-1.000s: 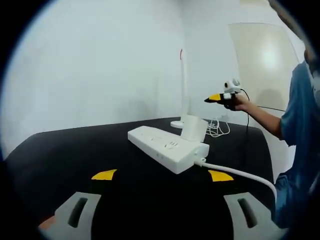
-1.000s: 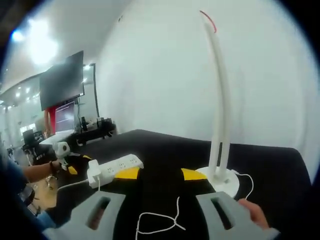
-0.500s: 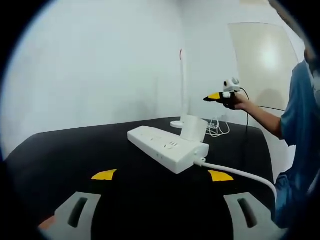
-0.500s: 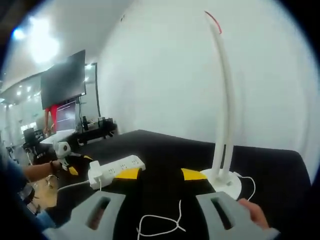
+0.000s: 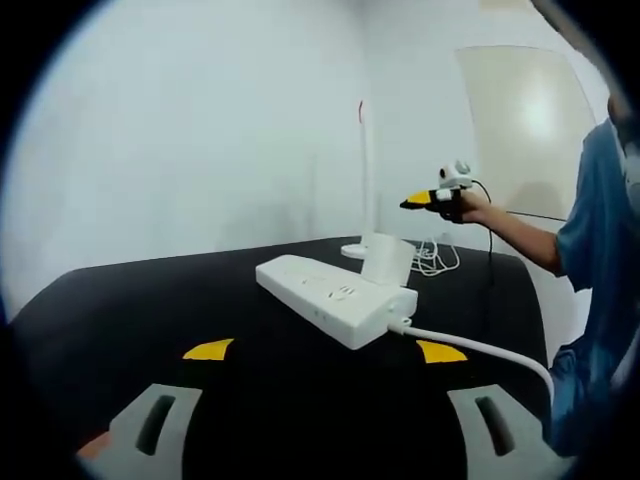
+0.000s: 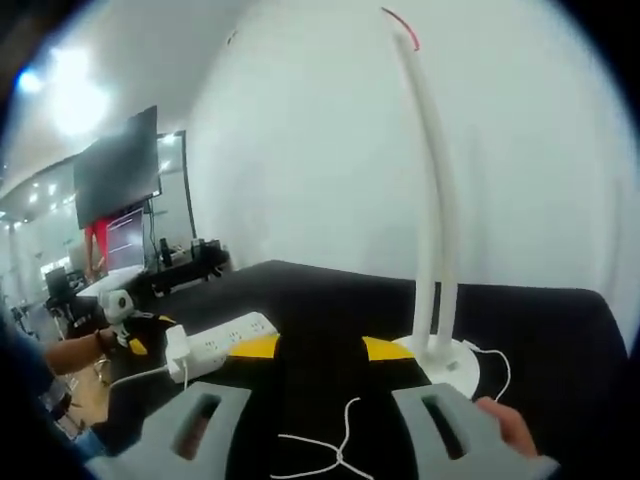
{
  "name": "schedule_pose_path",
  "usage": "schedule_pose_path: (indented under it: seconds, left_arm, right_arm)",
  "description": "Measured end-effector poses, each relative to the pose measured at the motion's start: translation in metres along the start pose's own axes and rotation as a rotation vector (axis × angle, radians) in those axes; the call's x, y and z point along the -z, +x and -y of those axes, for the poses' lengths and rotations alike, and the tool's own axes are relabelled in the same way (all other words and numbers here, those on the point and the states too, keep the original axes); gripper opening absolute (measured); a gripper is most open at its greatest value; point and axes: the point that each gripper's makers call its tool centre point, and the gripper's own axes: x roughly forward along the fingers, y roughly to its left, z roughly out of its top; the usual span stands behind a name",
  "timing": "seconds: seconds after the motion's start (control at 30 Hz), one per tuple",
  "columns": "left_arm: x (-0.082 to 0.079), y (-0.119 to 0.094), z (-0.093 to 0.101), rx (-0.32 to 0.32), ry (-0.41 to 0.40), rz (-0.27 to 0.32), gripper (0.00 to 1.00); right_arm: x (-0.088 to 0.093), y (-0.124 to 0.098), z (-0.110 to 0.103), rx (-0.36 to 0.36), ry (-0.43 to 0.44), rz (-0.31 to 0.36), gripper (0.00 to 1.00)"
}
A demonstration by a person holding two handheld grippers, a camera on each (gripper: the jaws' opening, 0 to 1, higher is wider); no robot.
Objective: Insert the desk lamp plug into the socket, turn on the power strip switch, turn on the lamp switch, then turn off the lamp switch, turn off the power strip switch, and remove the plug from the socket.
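Note:
The white power strip (image 5: pixel 335 297) lies on the black table (image 5: pixel 150 300), and a white plug block (image 5: pixel 385 257) stands on its cord end. Behind it rises the slim white desk lamp (image 5: pixel 363 170) on a round base. My left gripper (image 5: pixel 325 350) is open, low over the table in front of the strip, holding nothing. A hand holds the right gripper (image 5: pixel 428 198) in the air, right of the lamp. In the right gripper view, the right gripper (image 6: pixel 325 347) is open and empty before the lamp (image 6: pixel 428 200). The strip (image 6: pixel 220 340) lies to the left there, with the left gripper (image 6: pixel 125 318) beyond it.
The strip's thick white cord (image 5: pixel 475 347) runs off to the right past a person in blue (image 5: pixel 600 260). A thin white lamp cable (image 6: pixel 335 450) lies looped on the table near the lamp base (image 6: pixel 445 360). A dark screen (image 6: pixel 120 165) hangs far off.
The right gripper has risen slightly and drifted left toward the lamp, so its view has shifted a little. The left gripper and the strip have stayed still.

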Motion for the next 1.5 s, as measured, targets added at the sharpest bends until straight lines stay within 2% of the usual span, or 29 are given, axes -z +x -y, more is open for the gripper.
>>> schedule_pose_path:
  seconds: [0.23, 0.47, 0.67, 0.9, 1.07, 1.23, 1.5]
  left_arm:
    - [0.002, 0.001, -0.002, -0.001, -0.006, -0.010, 0.67]
    - [0.005, 0.004, -0.007, -0.015, -0.028, -0.031, 0.66]
    - [0.007, 0.002, -0.006, -0.012, -0.020, -0.037, 0.66]
    - [0.005, 0.000, -0.007, -0.007, -0.002, -0.026, 0.66]
    - [0.003, -0.001, -0.007, -0.005, 0.001, -0.014, 0.66]
    - [0.002, -0.001, -0.003, -0.001, 0.008, -0.012, 0.65]
    - [0.000, 0.000, 0.000, -0.008, 0.004, -0.007, 0.65]
  right_arm:
    - [-0.001, -0.001, 0.002, -0.017, -0.006, 0.012, 0.31]
    - [0.002, -0.003, 0.008, -0.008, -0.008, -0.013, 0.31]
    - [0.003, -0.004, -0.002, -0.021, -0.003, 0.002, 0.31]
    - [0.000, 0.001, -0.002, -0.024, 0.003, 0.015, 0.31]
    - [-0.008, 0.002, 0.004, -0.027, 0.012, 0.029, 0.31]
    - [-0.005, -0.001, 0.013, -0.023, 0.013, 0.009, 0.31]
    - [-0.010, 0.001, 0.027, -0.026, 0.047, 0.025, 0.31]
